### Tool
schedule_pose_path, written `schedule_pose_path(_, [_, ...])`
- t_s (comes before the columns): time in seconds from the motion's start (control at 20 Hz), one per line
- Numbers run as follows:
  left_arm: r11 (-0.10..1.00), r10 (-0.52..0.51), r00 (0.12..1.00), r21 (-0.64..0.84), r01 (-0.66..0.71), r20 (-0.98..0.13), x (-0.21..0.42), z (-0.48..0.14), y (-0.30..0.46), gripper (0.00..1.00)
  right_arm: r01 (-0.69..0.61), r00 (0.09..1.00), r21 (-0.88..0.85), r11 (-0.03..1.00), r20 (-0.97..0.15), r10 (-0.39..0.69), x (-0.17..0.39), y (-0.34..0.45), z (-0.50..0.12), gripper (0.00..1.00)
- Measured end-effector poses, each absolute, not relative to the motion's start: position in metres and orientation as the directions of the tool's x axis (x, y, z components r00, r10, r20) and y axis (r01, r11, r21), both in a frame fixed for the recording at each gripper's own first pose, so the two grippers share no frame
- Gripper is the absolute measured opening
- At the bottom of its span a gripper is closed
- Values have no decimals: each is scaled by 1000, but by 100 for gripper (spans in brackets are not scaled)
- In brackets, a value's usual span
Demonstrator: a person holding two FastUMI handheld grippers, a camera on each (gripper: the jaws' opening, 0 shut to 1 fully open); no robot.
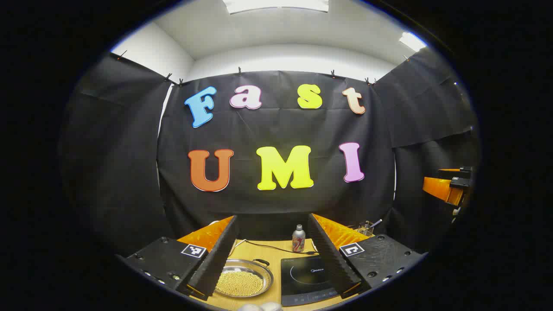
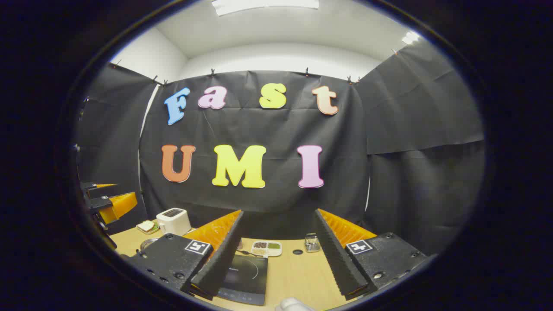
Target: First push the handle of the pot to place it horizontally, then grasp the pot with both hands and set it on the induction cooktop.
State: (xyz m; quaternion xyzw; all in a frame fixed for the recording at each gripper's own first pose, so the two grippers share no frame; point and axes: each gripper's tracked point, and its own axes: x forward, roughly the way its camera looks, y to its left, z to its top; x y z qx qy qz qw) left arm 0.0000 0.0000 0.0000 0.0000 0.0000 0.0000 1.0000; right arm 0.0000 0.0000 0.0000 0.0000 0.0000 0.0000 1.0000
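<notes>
- The pot (image 1: 243,278) sits at about 7 o'clock in the left gripper view, on the counter (image 1: 276,252), just left of the induction cooktop (image 1: 307,278).
- It looks shallow, round, shiny metal, filled with small golden beads; a dark loop handle (image 1: 261,261) shows at its far rim.
- Likely stiff and slippery, with loose contents: grip opposite rim edges, keep level.
- Left gripper (image 1: 276,259): fingers wide, holding nothing.
- Right gripper (image 2: 278,261): fingers wide apart, empty, above the counter.

- Left gripper (image 1: 276,255): fingers spread wide, holding nothing, raised above the counter.
- Right gripper (image 2: 276,255): likewise wide apart, empty, held level.
</notes>
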Motion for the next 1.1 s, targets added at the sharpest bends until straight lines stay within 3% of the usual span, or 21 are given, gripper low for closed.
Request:
schedule_pose_path(0.75, [1000,-7,1000,-8,7,-27,-13,-12,8,95,-10,1000,-16,1000,-19,9,-17,9,-2,96])
schedule_pose_path(0.85, [1000,-8,999,-20,7,-32,-13,-14,10,89,-11,1000,-18,1000,-24,11,-19,10,-4,97])
schedule_pose_path(0.9, [999,-14,999,-31,13,-36,-13,-15,10,76,-11,1000,-19,1000,-26,10,-19,9,-5,96])
schedule_pose_path(1.0, [999,-20,998,-41,18,-57,-14,-22,13,65,-13,999,-17,1000,-31,12,-20,9,-7,96])
schedule_pose_path(1.05, [999,-28,997,-43,25,-70,-13,-26,13,53,-14,999,-15,1000,-34,14,-21,9,-7,96])
schedule_pose_path(1.1, [999,-35,996,-43,32,-78,-13,-28,14,59,-15,999,-14,1000,-38,15,-21,9,-9,96])
